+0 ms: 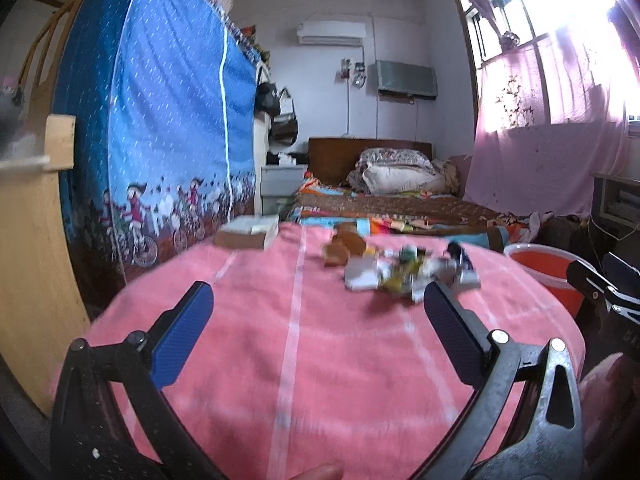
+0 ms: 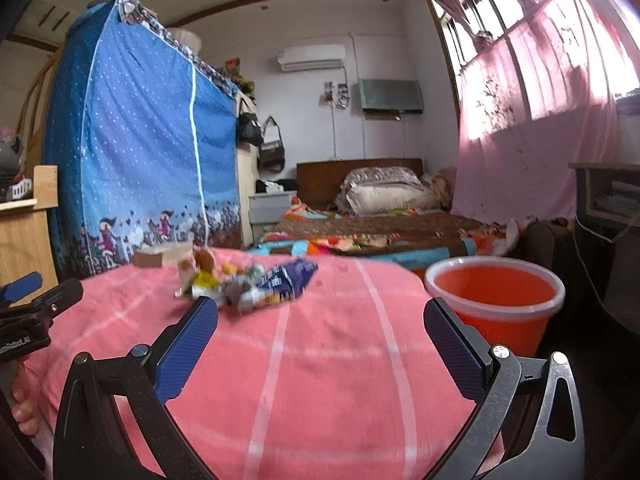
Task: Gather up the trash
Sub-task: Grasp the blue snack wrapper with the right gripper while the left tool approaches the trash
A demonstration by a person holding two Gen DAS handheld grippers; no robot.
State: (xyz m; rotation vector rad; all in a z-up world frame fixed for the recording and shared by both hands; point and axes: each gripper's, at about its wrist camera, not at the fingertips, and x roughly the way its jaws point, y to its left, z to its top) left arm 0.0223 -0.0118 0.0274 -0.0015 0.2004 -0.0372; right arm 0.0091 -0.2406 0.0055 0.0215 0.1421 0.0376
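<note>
Trash pile waiting, both grippers empty

Wrapper heap (image 2: pixel 256 284) sits mid-table on pink cloth (image 2: pixel 320 360), orange bucket (image 2: pixel 496 300) beside; left hand-held gripper (image 1: pixel 318 304) and right hand-held gripper (image 2: pixel 320 316) gape wide — loose wrappers could scatter under a careless pinch.

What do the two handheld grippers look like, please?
Both the left gripper and the right gripper have black metal frames with silver pivot bolts and flat, textured blue fingers. The left one's body carries partly legible white lettering in the right wrist view.
</note>
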